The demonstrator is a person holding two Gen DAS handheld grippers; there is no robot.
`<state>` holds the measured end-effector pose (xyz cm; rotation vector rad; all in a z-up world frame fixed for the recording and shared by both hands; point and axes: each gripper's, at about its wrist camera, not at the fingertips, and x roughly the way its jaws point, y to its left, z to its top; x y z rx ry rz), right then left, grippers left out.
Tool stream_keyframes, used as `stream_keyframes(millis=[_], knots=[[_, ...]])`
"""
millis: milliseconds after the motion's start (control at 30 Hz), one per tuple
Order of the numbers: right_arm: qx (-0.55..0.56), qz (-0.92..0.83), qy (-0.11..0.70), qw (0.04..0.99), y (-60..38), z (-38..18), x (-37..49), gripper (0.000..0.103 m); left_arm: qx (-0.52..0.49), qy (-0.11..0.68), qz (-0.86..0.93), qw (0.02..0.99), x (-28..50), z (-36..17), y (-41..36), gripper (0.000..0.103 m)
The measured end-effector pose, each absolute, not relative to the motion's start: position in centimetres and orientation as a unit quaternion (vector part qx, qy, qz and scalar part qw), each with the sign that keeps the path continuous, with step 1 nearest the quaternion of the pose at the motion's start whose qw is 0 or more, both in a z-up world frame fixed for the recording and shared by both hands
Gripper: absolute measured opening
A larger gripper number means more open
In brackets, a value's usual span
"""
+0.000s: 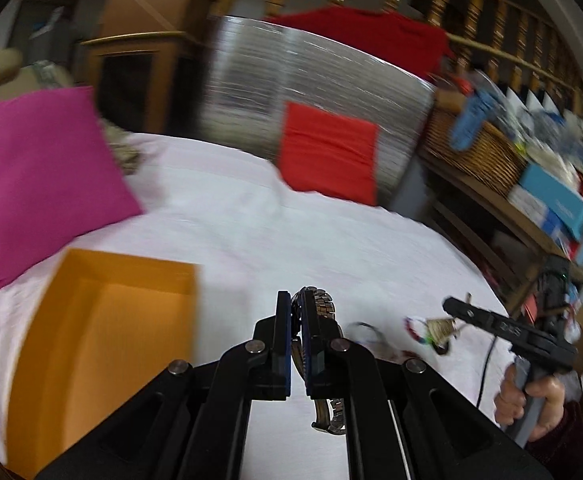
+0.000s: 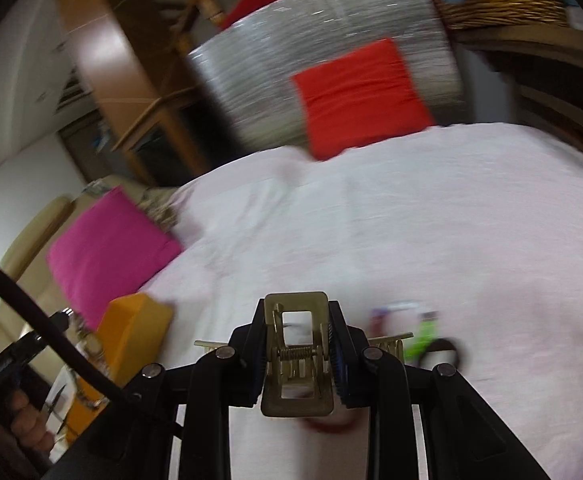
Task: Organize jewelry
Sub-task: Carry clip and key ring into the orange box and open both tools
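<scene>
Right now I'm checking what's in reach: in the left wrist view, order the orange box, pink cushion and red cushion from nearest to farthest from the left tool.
1. Orange box: just left of the left tool, which is shut on a metal watch.
2. Pink cushion: farther back on the left.
3. Red cushion: at the bed's far edge, ahead.

A watch [image 1: 323, 312] with a shiny linked metal band is gleaming in the left hand-held gripper [image 1: 300, 320], itself matt black plastic with bright metal pins. A brassy, glossy metal hair claw [image 2: 296, 356] is glinting in the right hand-held gripper [image 2: 297, 344]. The bed [image 1: 291, 224] is lying under pale matt cloth. The orange box [image 1: 103, 344] is looking like smooth matt card; the far right basket [image 1: 475, 152] is showing rough wicker.
</scene>
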<state>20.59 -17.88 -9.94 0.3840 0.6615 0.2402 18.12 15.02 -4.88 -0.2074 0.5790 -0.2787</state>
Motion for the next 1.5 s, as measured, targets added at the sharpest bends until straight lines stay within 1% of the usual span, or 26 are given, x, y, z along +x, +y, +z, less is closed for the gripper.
stream_keyframes(millis=[133,233,300,500,667,800,1067,1167,1233,1267,1300,1333,1367,1400,1500], knots=[[0.191,0.183,0.338,0.903,-11.6,-8.8,21.8,0.029,-0.115,0.26,-0.069,0.956,17.2,-4.8,19.9,0.005],[0.209,0.236,0.357,0.879,-6.2,-7.7,23.5,0.029,-0.132,0.262,-0.027,0.956,17.2,-5.4,22.8,0.005],[0.208,0.262,0.371,0.866,-2.3,-7.0,24.7,0.029,-0.135,0.271,0.011,0.953,17.5,-6.3,24.5,0.005],[0.255,0.312,0.414,0.816,7.9,-6.6,28.9,0.029,-0.16,0.312,0.085,0.933,18.9,-9.9,28.6,0.005],[0.296,0.306,0.452,0.784,14.0,-9.4,32.7,0.029,-0.164,0.345,0.137,0.914,20.5,-13.5,30.2,0.005],[0.311,0.285,0.479,0.77,16.2,-12.1,34.0,0.029,-0.185,0.359,0.16,0.9,21.6,-14.3,31.4,0.005],[0.263,0.236,0.509,0.785,18.6,-16.1,36.8,0.029,-0.176,0.385,0.181,0.888,23.1,-15.1,31.1,0.006],[0.237,0.214,0.52,0.792,19.5,-17.2,37.7,0.032,-0.155,0.391,0.187,0.888,23.6,-15.2,30.6,0.006],[0.216,0.206,0.522,0.799,20.0,-17.5,38.1,0.034,-0.147,0.389,0.192,0.889,23.6,-15.0,30.5,0.011],[0.209,0.204,0.525,0.799,20.0,-17.5,38.1,0.043,-0.148,0.387,0.193,0.89,23.5,-14.8,30.4,0.012],[0.209,0.207,0.527,0.797,19.9,-17.4,38.2,0.057,-0.148,0.381,0.195,0.891,23.4,-14.6,30.4,0.017],[0.213,0.214,0.523,0.797,19.5,-17.0,38.1,0.063,-0.148,0.375,0.196,0.894,23.3,-14.4,30.3,0.024],[0.218,0.222,0.512,0.8,19.0,-16.5,37.9,0.066,-0.145,0.368,0.198,0.897,23.2,-14.1,30.2,0.027],[0.222,0.23,0.5,0.805,18.4,-15.8,37.6,0.066,-0.141,0.363,0.199,0.9,23.2,-13.8,29.9,0.029],[0.225,0.254,0.473,0.813,16.0,-13.5,36.1,0.066,-0.128,0.347,0.191,0.909,22.9,-13.0,28.8,0.029]])
